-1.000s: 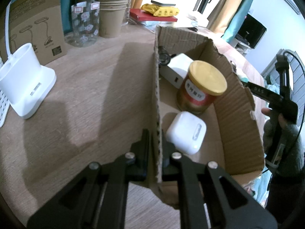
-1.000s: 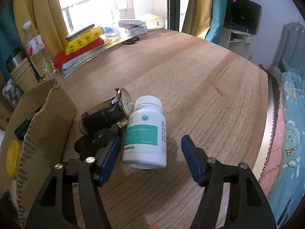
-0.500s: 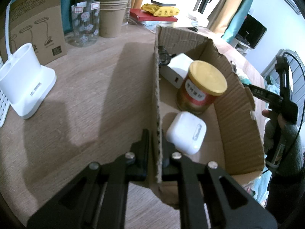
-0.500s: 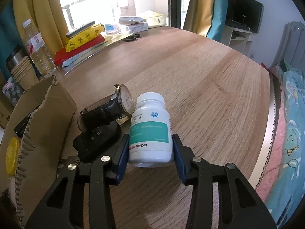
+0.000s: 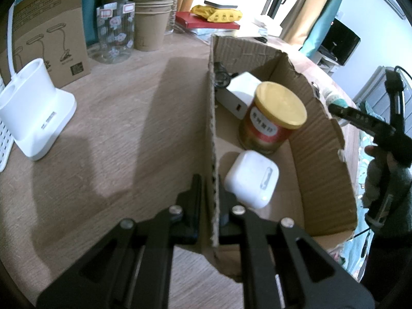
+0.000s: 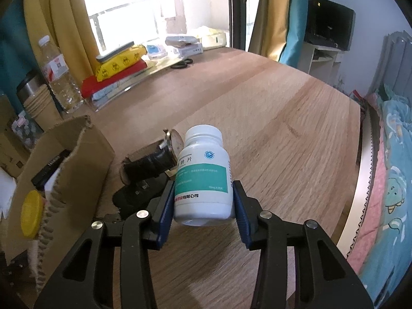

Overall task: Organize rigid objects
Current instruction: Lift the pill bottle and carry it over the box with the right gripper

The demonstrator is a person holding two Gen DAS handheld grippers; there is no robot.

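Right gripper (image 6: 203,200): closed on white pill bottle (image 6: 202,177), blue pads (image 6: 164,206) pressed against both sides of the lower body. Bottle upright, leaning slightly, teal label facing the camera, white cap on top; whether the base touches the wooden table (image 6: 283,118) cannot be told. Just behind and left of the bottle: wristwatch (image 6: 157,154) with black strap, resting on a black flat object (image 6: 139,193). Further left: outer wall of cardboard box (image 6: 77,159).

Left gripper (image 5: 209,193): closed narrow on the near side wall of the cardboard box (image 5: 322,170), one finger outside, one inside. Inside the box: white earbud case (image 5: 252,177) nearest the gripper, beside it a red-and-gold can with yellow lid (image 5: 273,118), behind that a white charger block (image 5: 240,94), and a dark item in the far corner, too obscured to identify.

On the table left of the box: white two-cup holder (image 5: 33,108), printed carton (image 5: 49,36), glass jar with stickers (image 5: 116,33), stack of paper cups (image 5: 152,18). At the far edge: red book (image 5: 206,22) with yellow packet (image 5: 219,13) on top.
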